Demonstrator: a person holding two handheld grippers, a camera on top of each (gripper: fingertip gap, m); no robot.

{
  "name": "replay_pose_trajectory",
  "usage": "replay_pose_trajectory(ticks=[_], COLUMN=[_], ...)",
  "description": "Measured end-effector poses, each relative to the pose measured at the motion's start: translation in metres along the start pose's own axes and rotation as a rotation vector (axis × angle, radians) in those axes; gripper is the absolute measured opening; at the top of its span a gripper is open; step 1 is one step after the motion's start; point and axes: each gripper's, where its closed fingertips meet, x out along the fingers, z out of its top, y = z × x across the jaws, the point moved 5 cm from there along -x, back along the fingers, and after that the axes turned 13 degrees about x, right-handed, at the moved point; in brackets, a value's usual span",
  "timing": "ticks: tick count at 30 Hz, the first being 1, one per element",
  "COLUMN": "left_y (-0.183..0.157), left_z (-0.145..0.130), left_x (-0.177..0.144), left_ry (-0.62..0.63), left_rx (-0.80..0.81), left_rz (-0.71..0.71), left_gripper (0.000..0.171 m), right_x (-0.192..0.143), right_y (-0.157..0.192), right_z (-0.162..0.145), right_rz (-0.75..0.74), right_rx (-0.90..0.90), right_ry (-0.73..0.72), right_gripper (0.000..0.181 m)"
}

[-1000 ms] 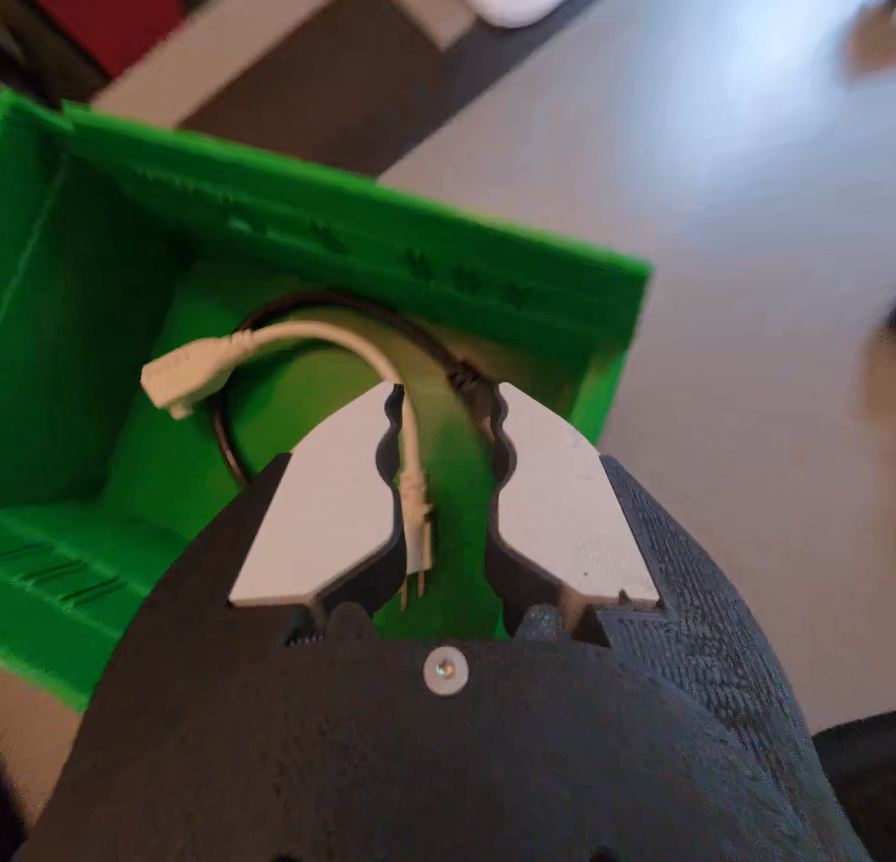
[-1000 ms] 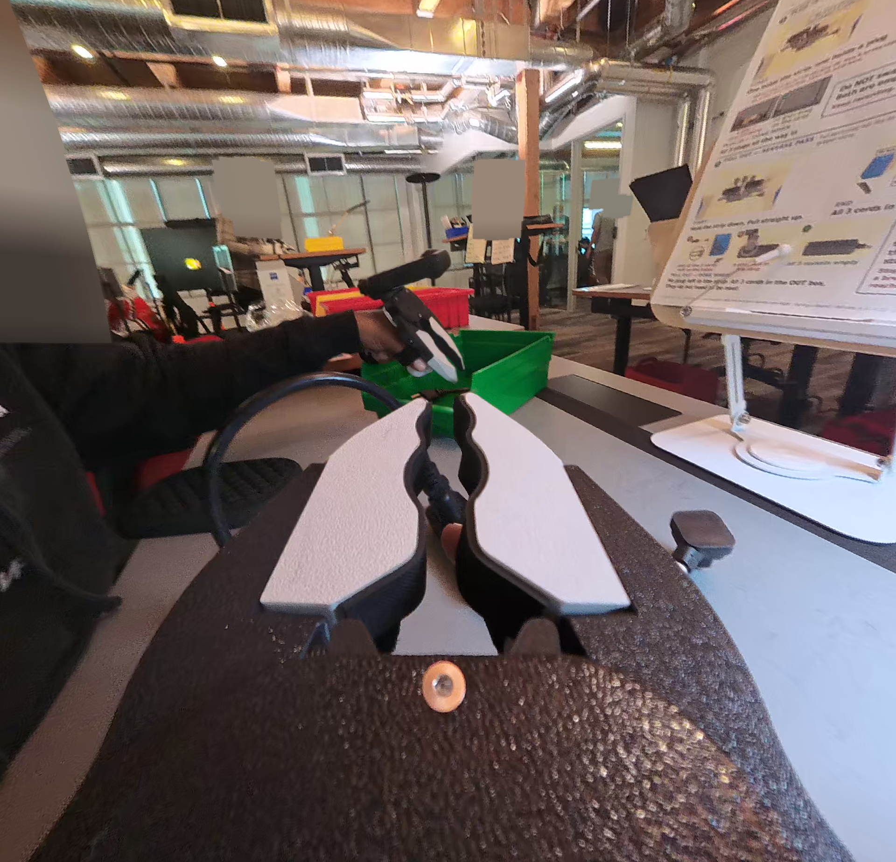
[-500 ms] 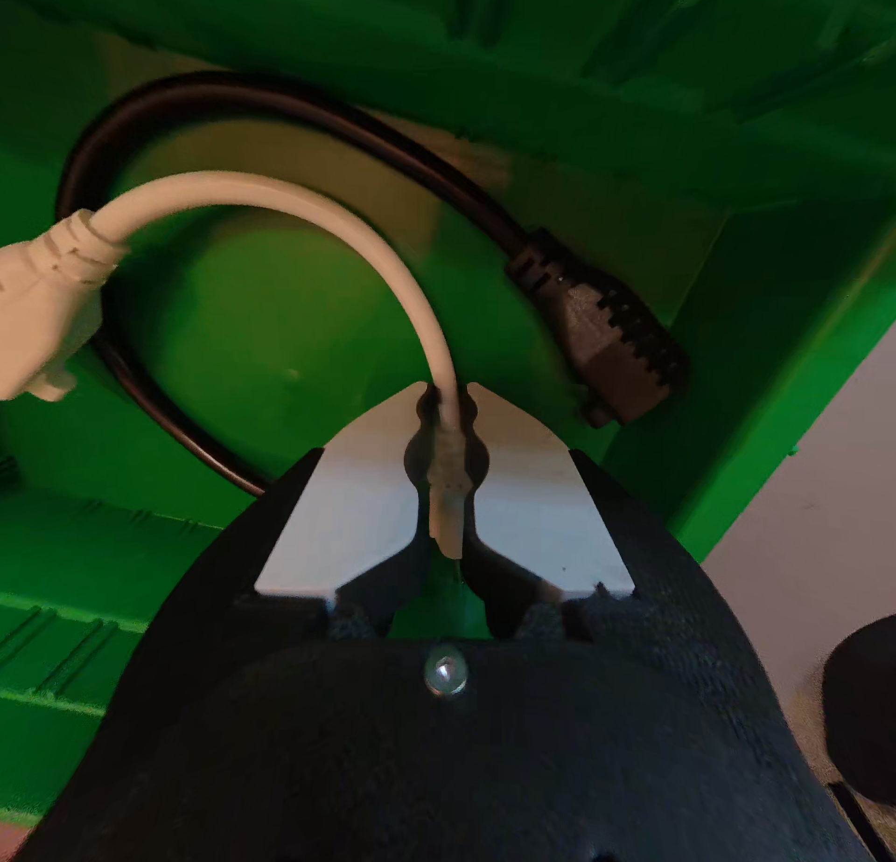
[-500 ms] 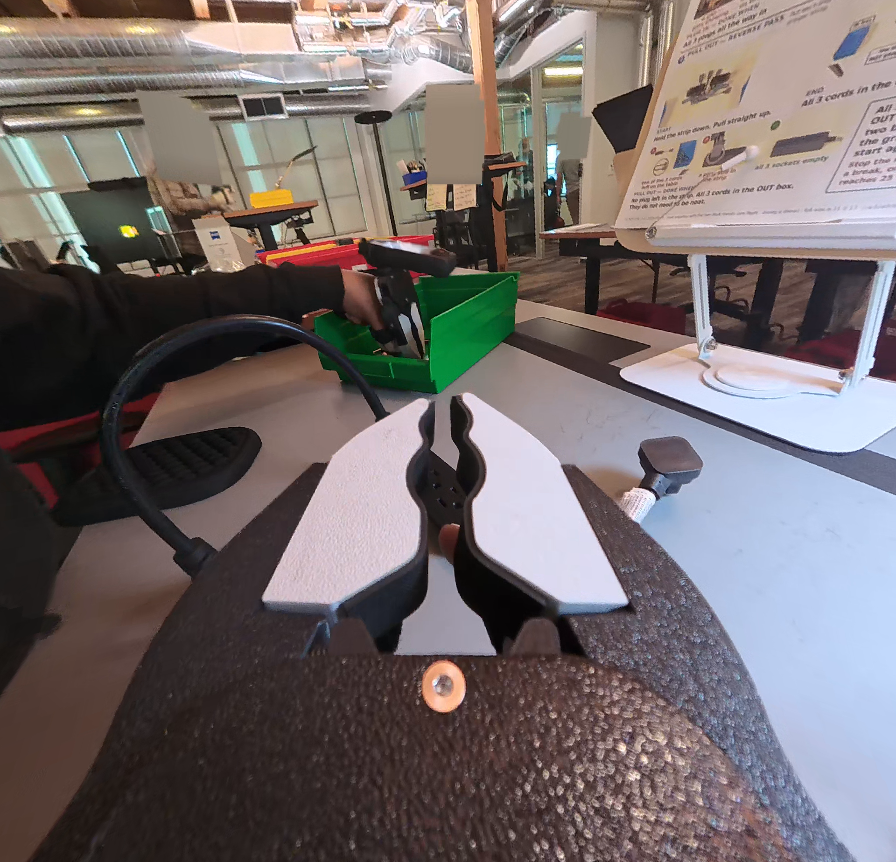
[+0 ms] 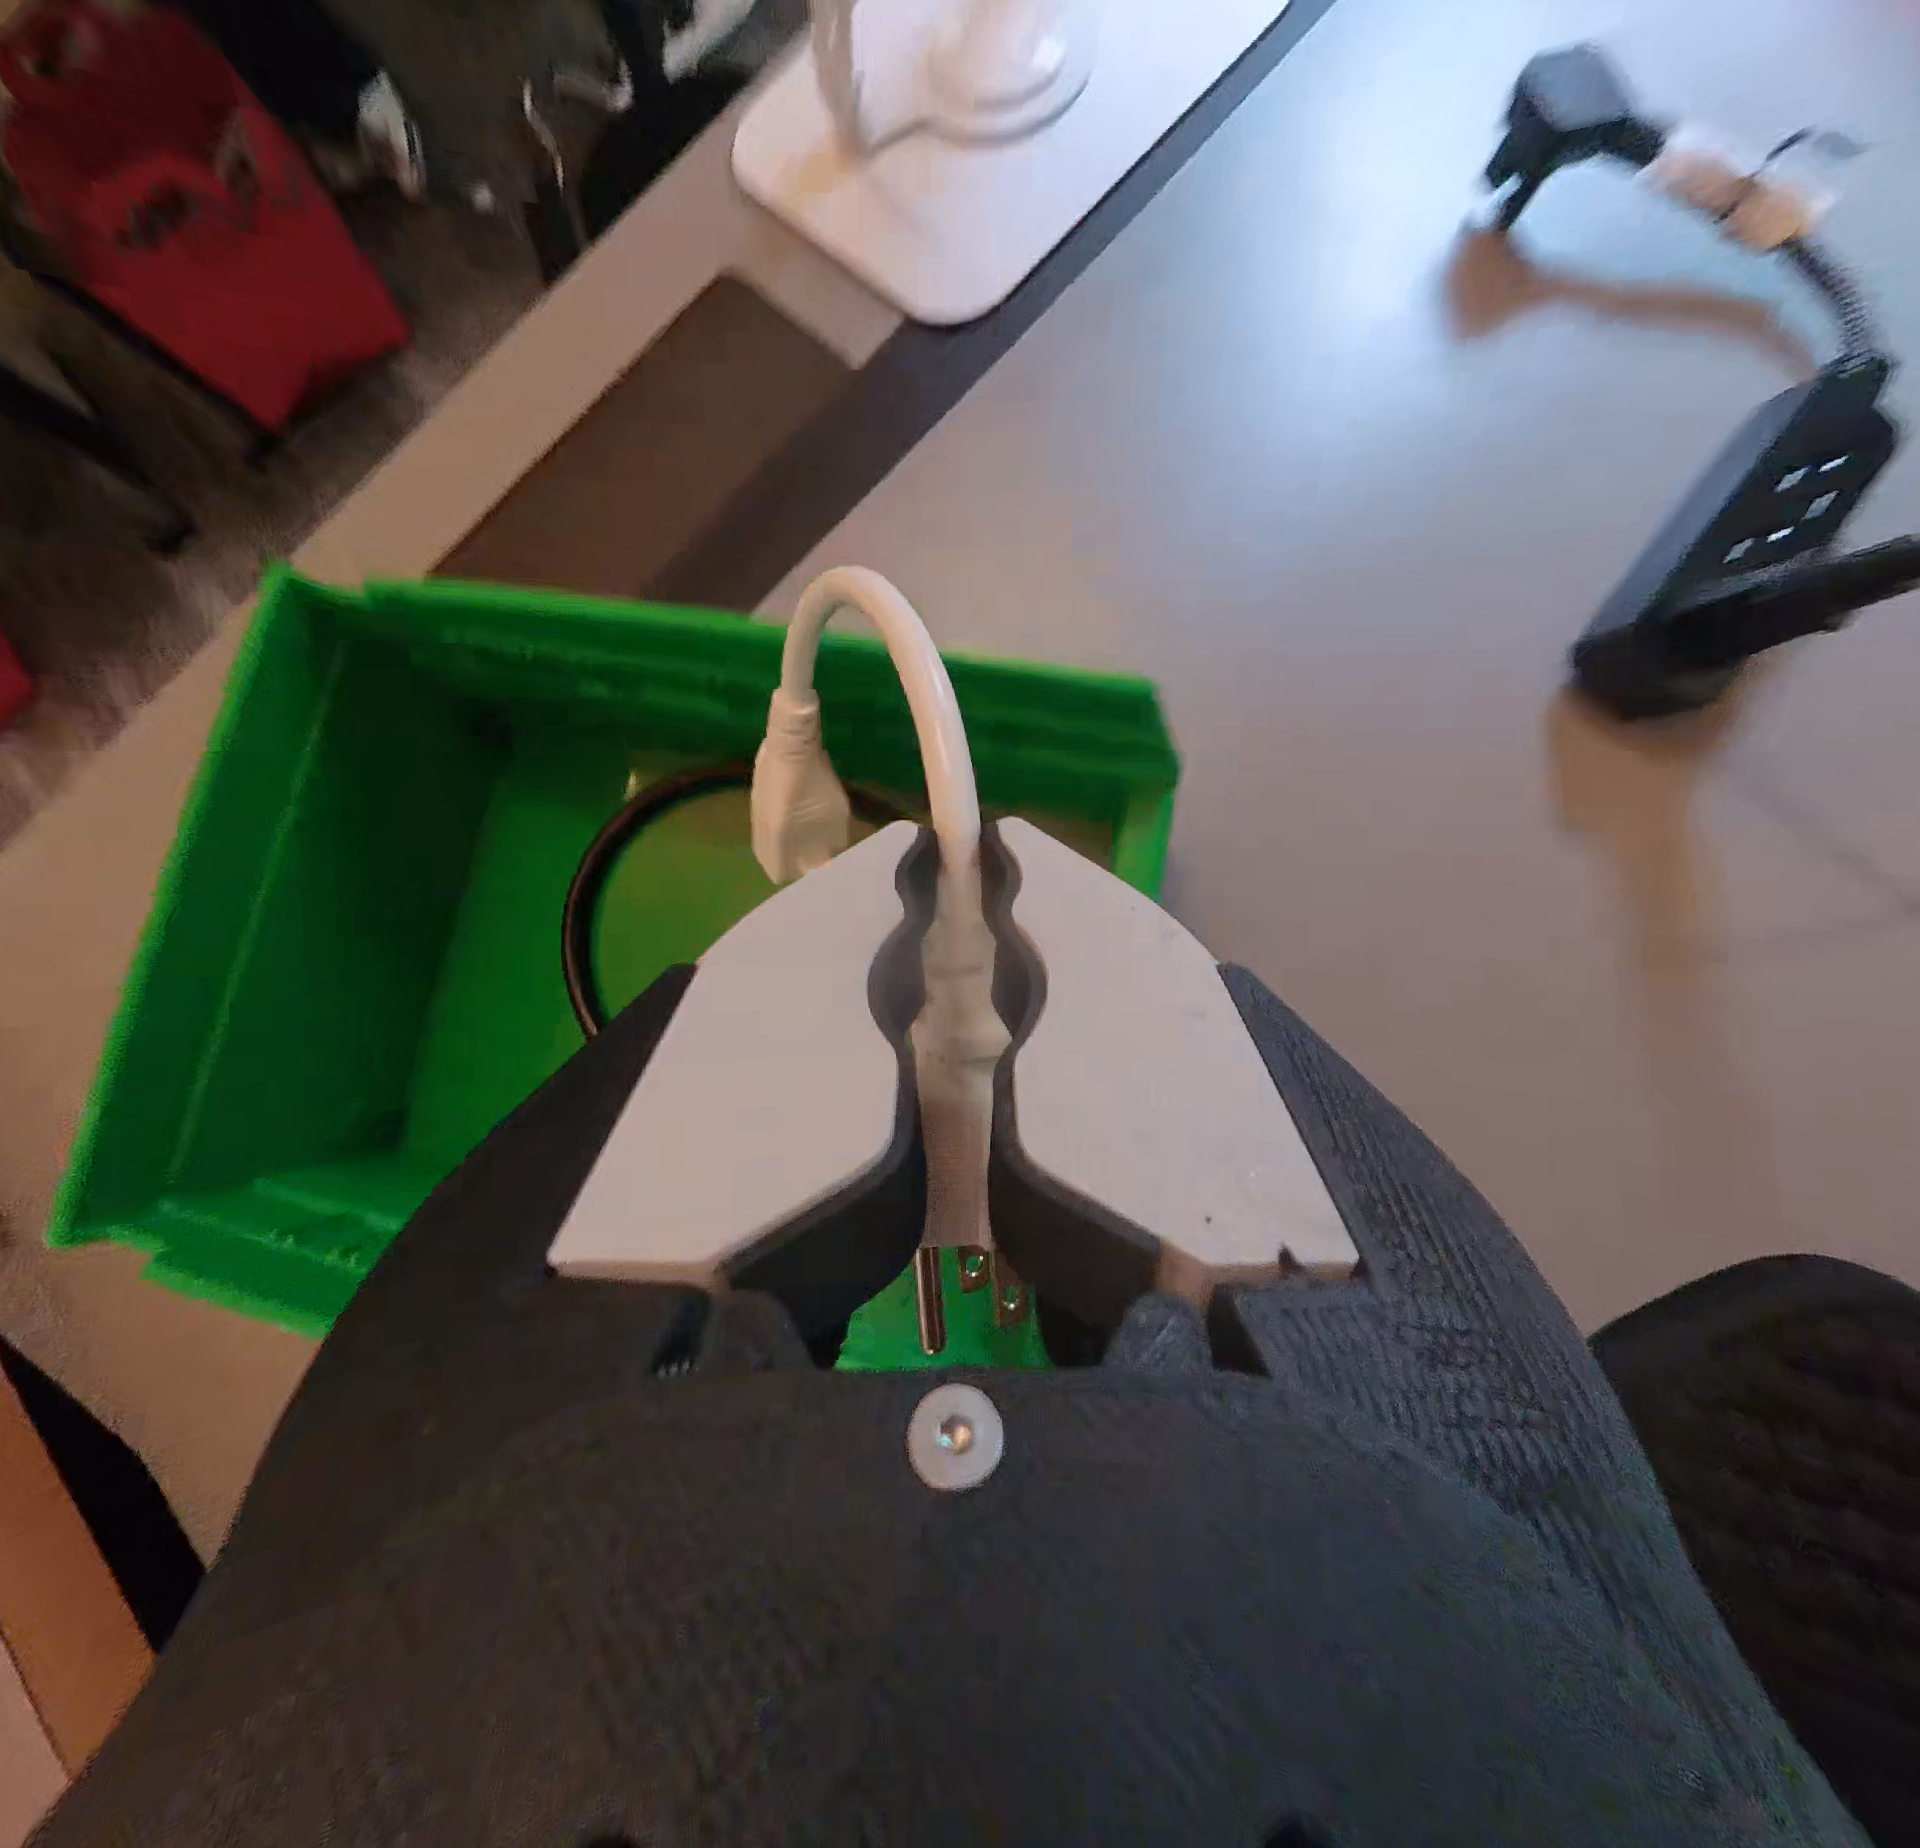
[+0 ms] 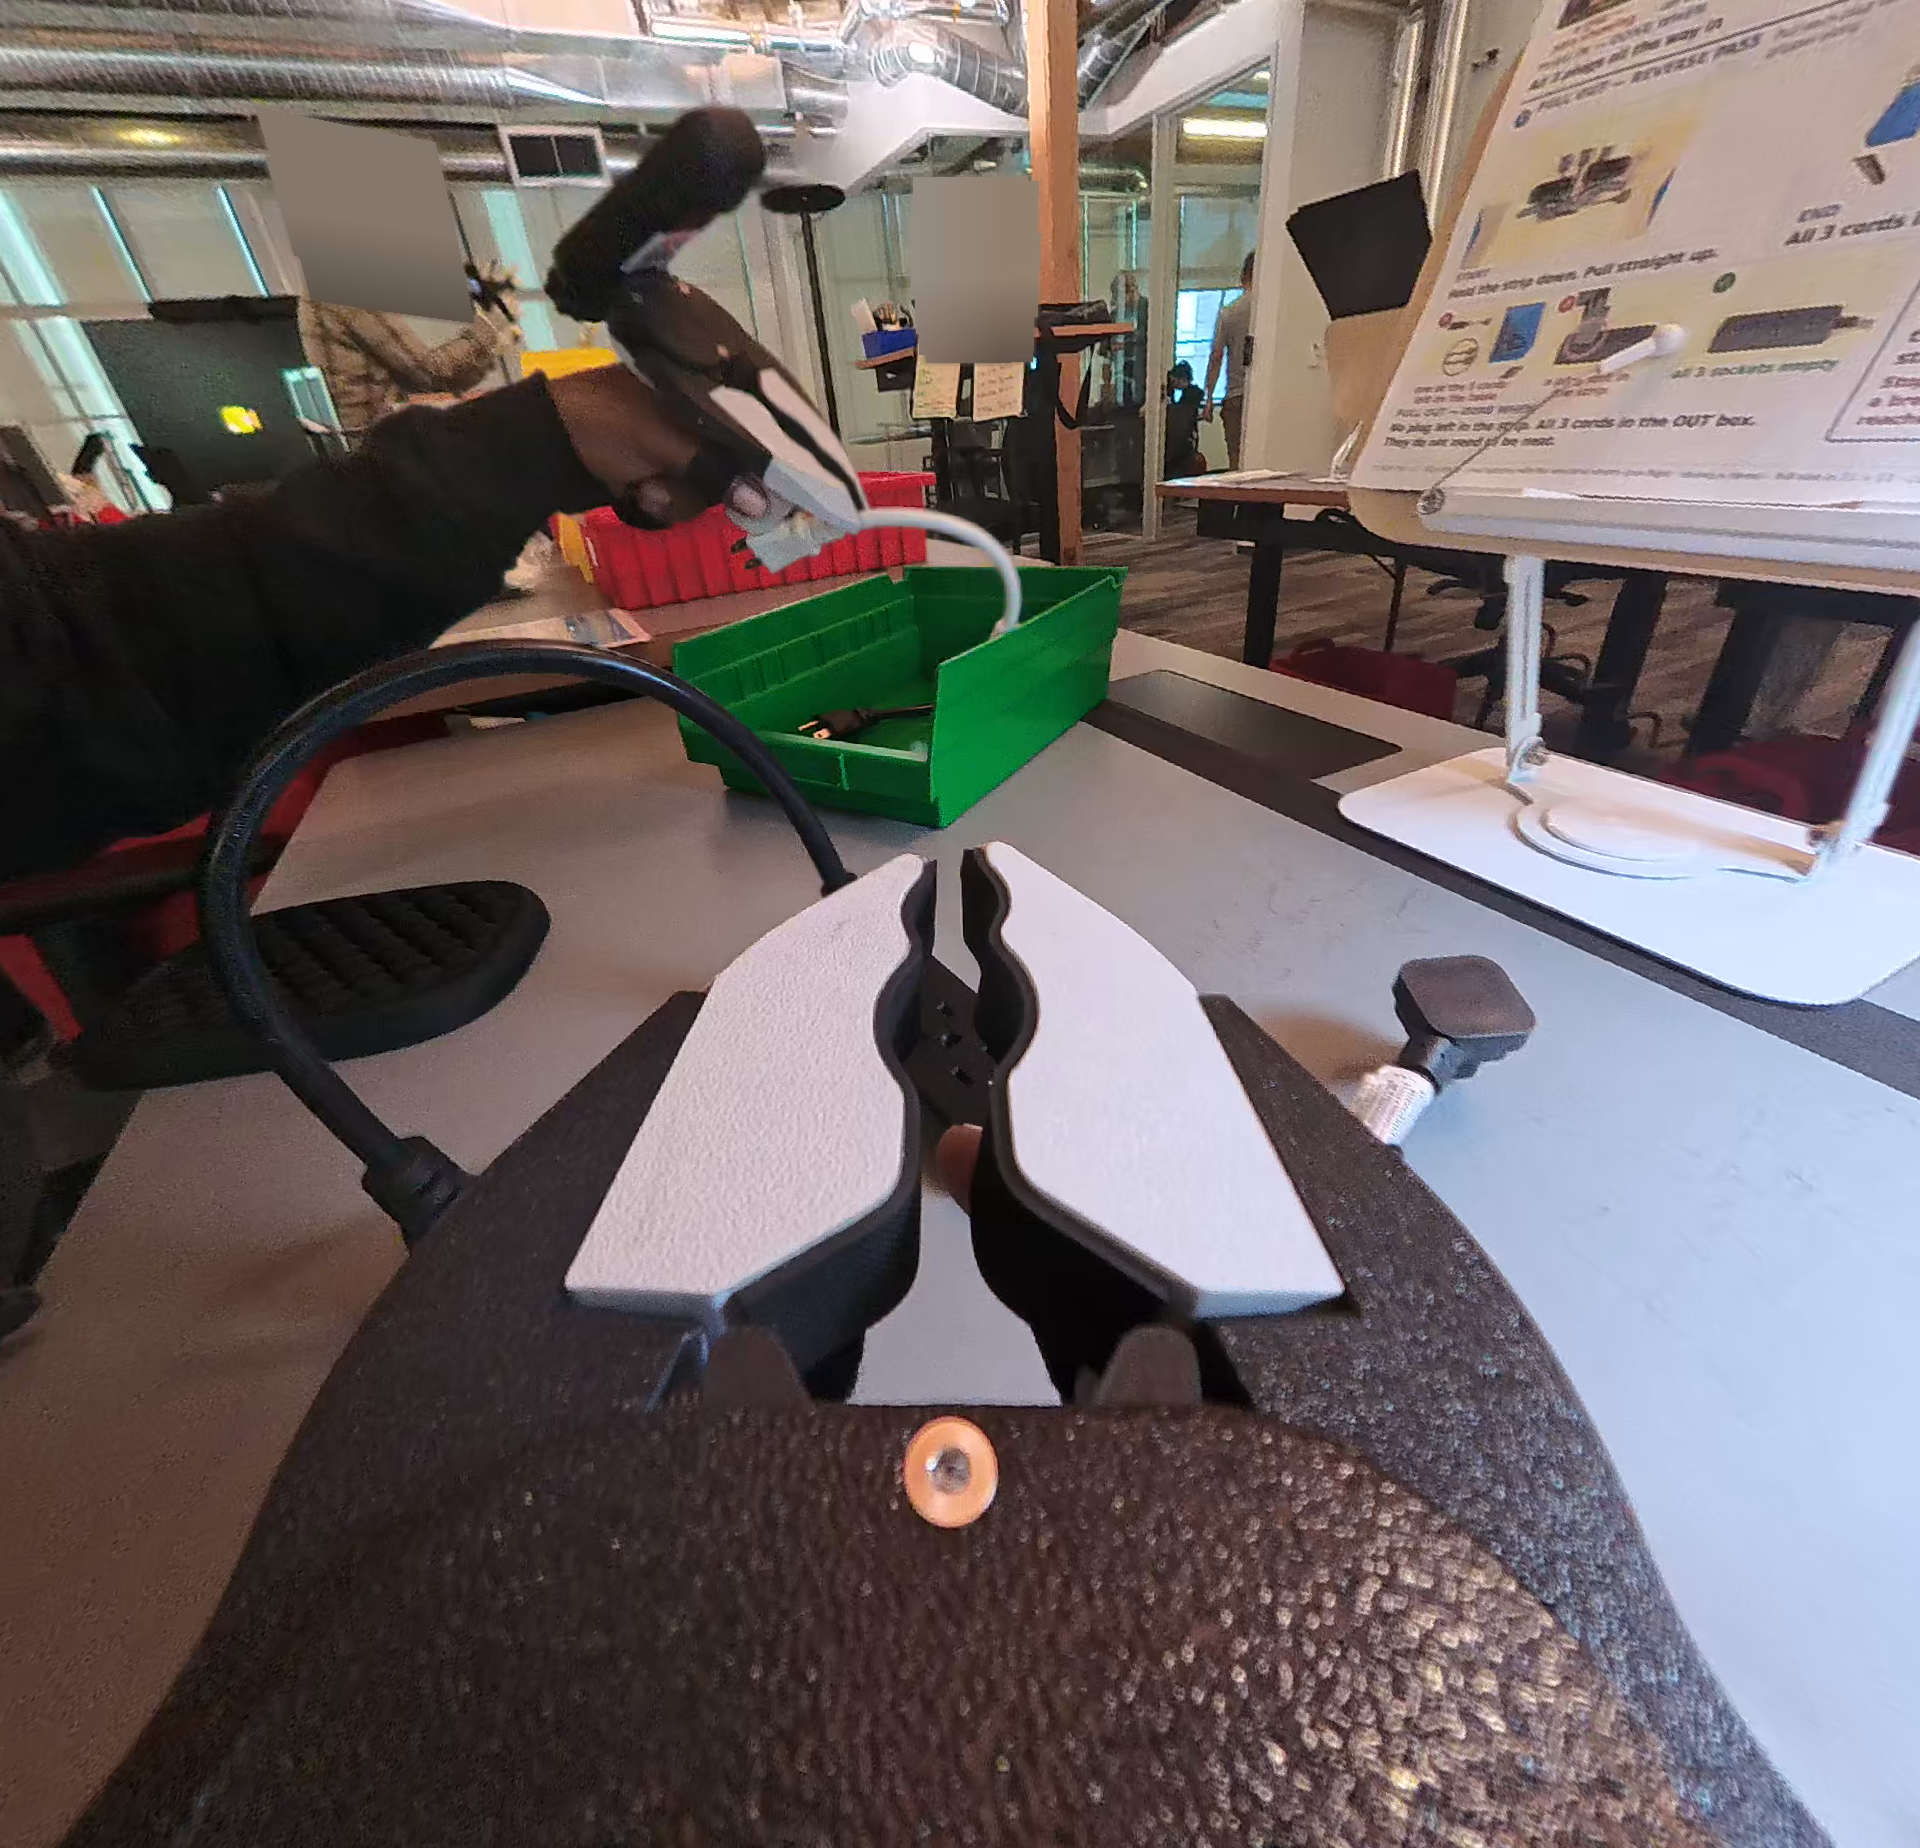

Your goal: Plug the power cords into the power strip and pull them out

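Early yet: the left gripper [image 5: 958, 977] fingers clamp the white cord [image 5: 948, 1060] above the green bin [image 5: 312, 863], the right gripper [image 6: 948, 988], fingers nearly closed, pins the empty power strip [image 5: 1756, 541], a black cord [image 5: 578, 915] left binned.

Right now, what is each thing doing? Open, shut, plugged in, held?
left gripper: shut on white cord
white cord: lifted above the bin, unplugged
green bin: open, black cord inside
power strip: sockets empty
right gripper: shut on power strip

Bare table [image 5: 1299, 593] lies between green bin [image 5: 312, 863] and power strip [image 5: 1745, 541]; stand base [image 5: 997, 115] borders it.
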Motion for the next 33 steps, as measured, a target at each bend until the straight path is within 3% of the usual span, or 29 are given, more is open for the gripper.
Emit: replay_pose_trajectory(ticks=[8,13,17,20,24,25,30,33], left_y=[-0.043,-0.089,-0.133,-0.159,-0.178,-0.179,-0.181,-0.18], left_z=[0.095,0.164,0.201,0.213,0.214,0.214,0.214,0.212], left_x=[-0.035,-0.047,-0.043,-0.034,-0.01,-0.006,0.006,0.011], left_ry=[-0.296,-0.588,-0.799,-0.904,-0.945,-0.96,-1.0,-1.011], left_rx=[0.19,0.195,0.179,0.136,0.075,0.054,0.019,0.044], left_rz=[0.011,-0.228,-0.47,-0.641,-0.761,-0.789,-0.848,-0.794], left_gripper=[0.008,0.008,0.008,0.008,0.007,0.008,0.008,0.008], right_x=[0.03,0.066,0.094,0.099,0.085,0.083,0.078,0.078], right_y=[0.03,0.061,0.079,0.075,0.072,0.07,0.061,0.054], right_z=[0.02,0.042,0.059,0.074,0.087,0.085,0.081,0.078], right_rz=[0.102,0.211,0.22,0.181,0.214,0.194,0.197,0.162], right_rx=[-0.031,-0.055,-0.075,-0.089,-0.178,-0.234,-0.26,-0.316], right_ry=[0.032,0.079,0.06,0.002,-0.058,-0.046,-0.006,0.014], right_gripper=[0.009,0.027,0.05,0.057,0.026,0.027,0.025,0.025])
